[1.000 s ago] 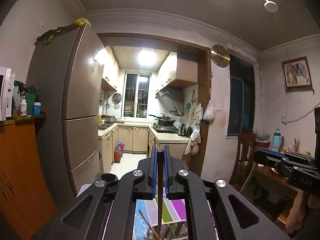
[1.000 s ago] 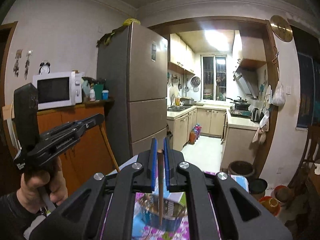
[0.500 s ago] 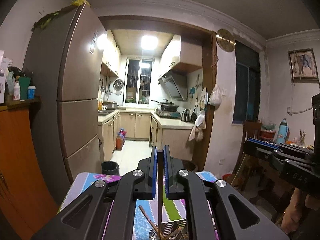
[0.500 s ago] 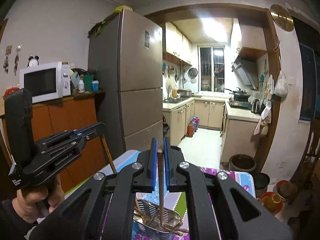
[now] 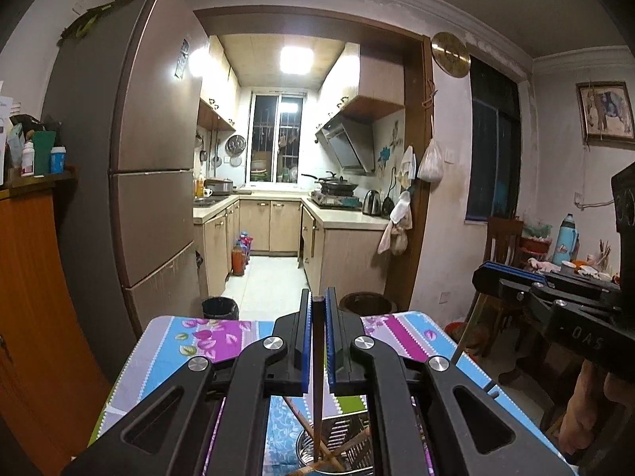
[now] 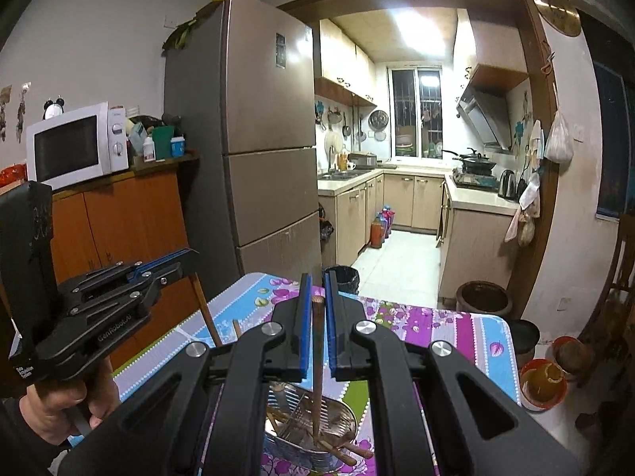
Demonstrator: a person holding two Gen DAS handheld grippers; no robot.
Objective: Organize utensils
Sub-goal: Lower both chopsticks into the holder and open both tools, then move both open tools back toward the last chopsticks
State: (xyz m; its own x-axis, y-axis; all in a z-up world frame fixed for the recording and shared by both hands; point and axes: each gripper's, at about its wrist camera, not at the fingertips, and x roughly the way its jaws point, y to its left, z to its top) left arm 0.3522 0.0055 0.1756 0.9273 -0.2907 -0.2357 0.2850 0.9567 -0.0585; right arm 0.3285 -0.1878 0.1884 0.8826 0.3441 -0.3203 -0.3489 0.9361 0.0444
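In the left wrist view, the left tongs (image 5: pixel 317 309) are filling the lower middle of the frame, their blue pads closed tight on a brown chopstick (image 5: pixel 317 377) that is hanging down between them. The chopstick's lower end is reaching into a metal utensil basket (image 5: pixel 337 440) at the bottom centre of the frame, where other chopsticks are lying crossed at angles. The basket is sitting on the surface (image 5: pixel 190 337), which is wearing a striped floral cloth in purple, blue and green. At the right edge of this frame the right tongs (image 5: pixel 482 275) are showing from the side, with the person's right hand (image 5: pixel 587 408) gripping the handle below.

In the right wrist view, the right tongs (image 6: pixel 315 301) are likewise occupying the lower middle, closed firmly on a second brown chopstick (image 6: pixel 317 365) standing nearly upright. Its tip is dipping into the same utensil basket (image 6: pixel 337 416) at the bottom centre, among a few loose chopsticks lying inside. At the lower left of this frame the left tongs (image 6: pixel 190 256) are appearing side-on, pinching their chopstick (image 6: pixel 206 309), which is slanting down toward the surface (image 6: pixel 246 301); the left hand (image 6: pixel 63 408) is holding the handle at the bottom left corner.
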